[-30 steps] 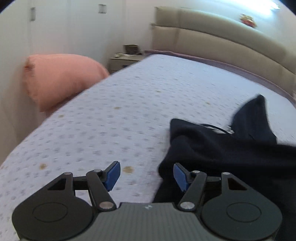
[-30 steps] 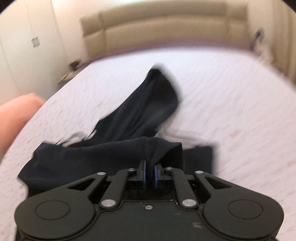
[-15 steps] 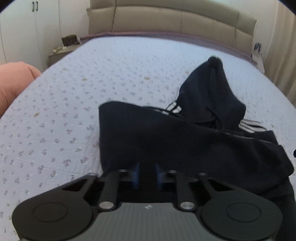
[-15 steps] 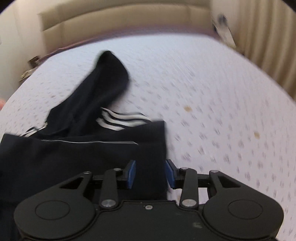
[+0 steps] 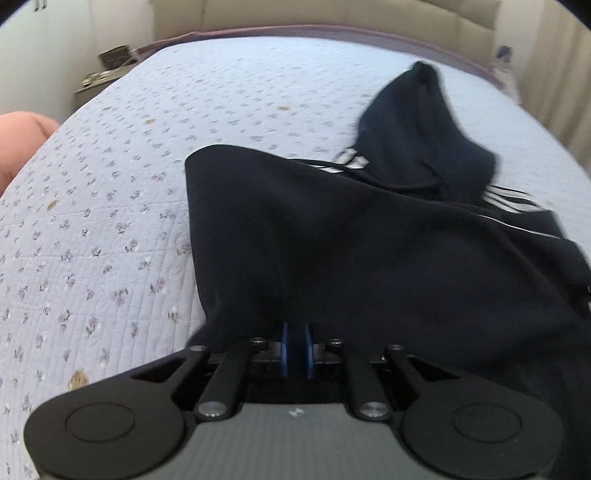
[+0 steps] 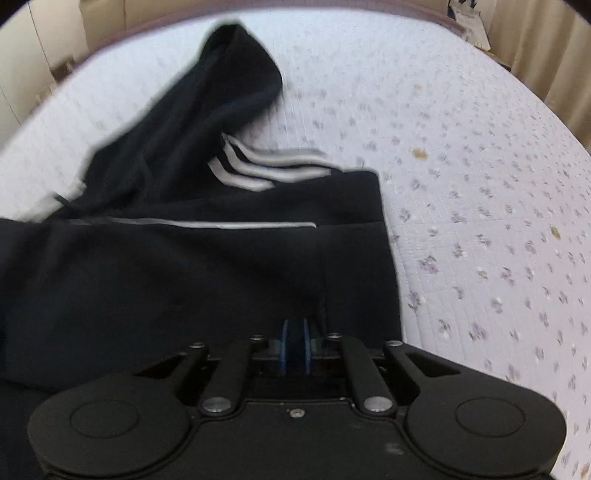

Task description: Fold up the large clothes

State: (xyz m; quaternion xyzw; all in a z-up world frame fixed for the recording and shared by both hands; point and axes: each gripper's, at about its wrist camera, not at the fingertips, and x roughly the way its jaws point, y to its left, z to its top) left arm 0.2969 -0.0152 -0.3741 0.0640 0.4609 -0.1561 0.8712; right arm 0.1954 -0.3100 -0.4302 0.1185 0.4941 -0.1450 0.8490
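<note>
A black hoodie point(image 5: 369, 251) with white stripes lies on the bed, its hood point(image 5: 417, 122) pointing toward the headboard. My left gripper point(image 5: 295, 350) is shut on the hoodie's near left edge. In the right wrist view the hoodie point(image 6: 184, 277) fills the left half, with white sleeve stripes point(image 6: 258, 166) and a thin white line across it. My right gripper point(image 6: 294, 347) is shut on the hoodie's near right edge, close to its right side.
The bed point(image 5: 110, 240) has a pale lilac flowered quilt with a few brown spots. A beige padded headboard point(image 5: 332, 14) stands at the far end. A pink pillow point(image 5: 22, 136) and a nightstand point(image 5: 107, 70) are at the left. Curtains point(image 6: 546, 48) hang at the right.
My left gripper swung onto the hoodie and shut on its near left edge. My right gripper opened, moved to the near right edge and shut on it again.
</note>
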